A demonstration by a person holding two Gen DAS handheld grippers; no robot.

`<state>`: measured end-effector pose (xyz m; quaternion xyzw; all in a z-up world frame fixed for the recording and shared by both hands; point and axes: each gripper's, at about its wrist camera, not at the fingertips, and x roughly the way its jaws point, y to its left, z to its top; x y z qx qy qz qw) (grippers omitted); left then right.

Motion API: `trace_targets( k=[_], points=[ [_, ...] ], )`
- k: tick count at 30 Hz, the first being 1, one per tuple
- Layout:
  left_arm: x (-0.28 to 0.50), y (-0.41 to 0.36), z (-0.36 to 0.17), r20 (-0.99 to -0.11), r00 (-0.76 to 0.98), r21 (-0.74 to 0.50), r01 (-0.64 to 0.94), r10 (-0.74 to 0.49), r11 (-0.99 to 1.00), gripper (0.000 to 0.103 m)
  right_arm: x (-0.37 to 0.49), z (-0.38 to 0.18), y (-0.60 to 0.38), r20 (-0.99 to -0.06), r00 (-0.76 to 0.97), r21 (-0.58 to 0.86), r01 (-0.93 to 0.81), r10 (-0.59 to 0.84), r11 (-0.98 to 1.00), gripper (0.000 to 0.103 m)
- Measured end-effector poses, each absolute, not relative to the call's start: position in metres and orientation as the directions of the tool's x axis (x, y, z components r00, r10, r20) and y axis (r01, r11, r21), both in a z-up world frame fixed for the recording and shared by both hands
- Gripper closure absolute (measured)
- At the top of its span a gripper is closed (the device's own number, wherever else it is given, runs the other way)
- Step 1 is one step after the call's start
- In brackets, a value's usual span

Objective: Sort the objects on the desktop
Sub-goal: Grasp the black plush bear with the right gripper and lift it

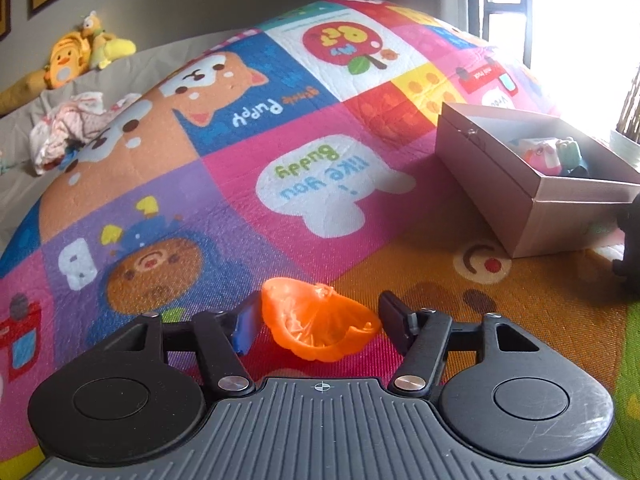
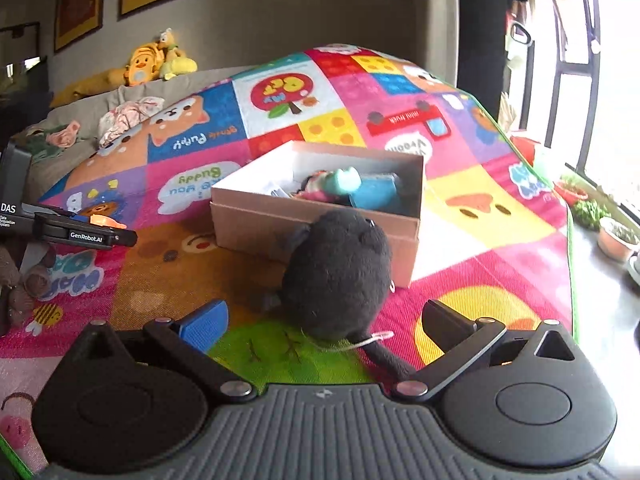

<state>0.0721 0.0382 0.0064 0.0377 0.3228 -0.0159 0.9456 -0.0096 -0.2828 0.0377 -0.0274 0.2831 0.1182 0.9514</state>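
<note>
Spacing: black plush toy (image 2: 340, 276) sits on playmat (image 2: 480, 248) dead ahead of right claw (image 2: 324, 320), leaning on cardboard box (image 2: 316, 220) | right claw: spread wide, empty | left claw (image 1: 316, 316): pinching orange plastic piece (image 1: 316, 324), box off to its right

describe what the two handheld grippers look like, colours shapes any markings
Both match: a grey ribbed body with a small crosshair mark, two round black discs, and black linkage arms on silver pivot pins. On the left gripper and the right gripper one finger carries a blue textured pad, the other is black. From the right view, the left one's side reads GenRobot.AI. No cables or sleeves show.
</note>
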Motion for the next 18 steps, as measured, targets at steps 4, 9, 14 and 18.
trace_targets(
  k=[4,9,14,18],
  points=[
    [0.062,0.031,0.013,-0.601,0.798,0.042,0.088,-0.045,0.995,0.04,-0.007,0.035,-0.284,-0.539,0.816,0.019,-0.237,0.21,0.971,0.0],
    [0.035,-0.002,0.025,-0.58,0.778,-0.045,0.263,-0.24,0.964,0.04,0.005,0.039,-0.286,-0.529,0.815,0.096,-0.216,0.234,0.972,0.0],
    [0.013,-0.037,0.017,-0.591,0.727,-0.057,0.392,-0.348,0.918,0.038,0.015,0.04,-0.301,-0.517,0.822,0.217,-0.144,0.239,0.966,0.0],
    [0.007,-0.042,0.011,-0.598,0.723,-0.043,0.4,-0.344,0.915,0.018,0.022,0.045,-0.324,-0.501,0.83,0.335,-0.075,0.245,0.939,0.007]
  ],
)
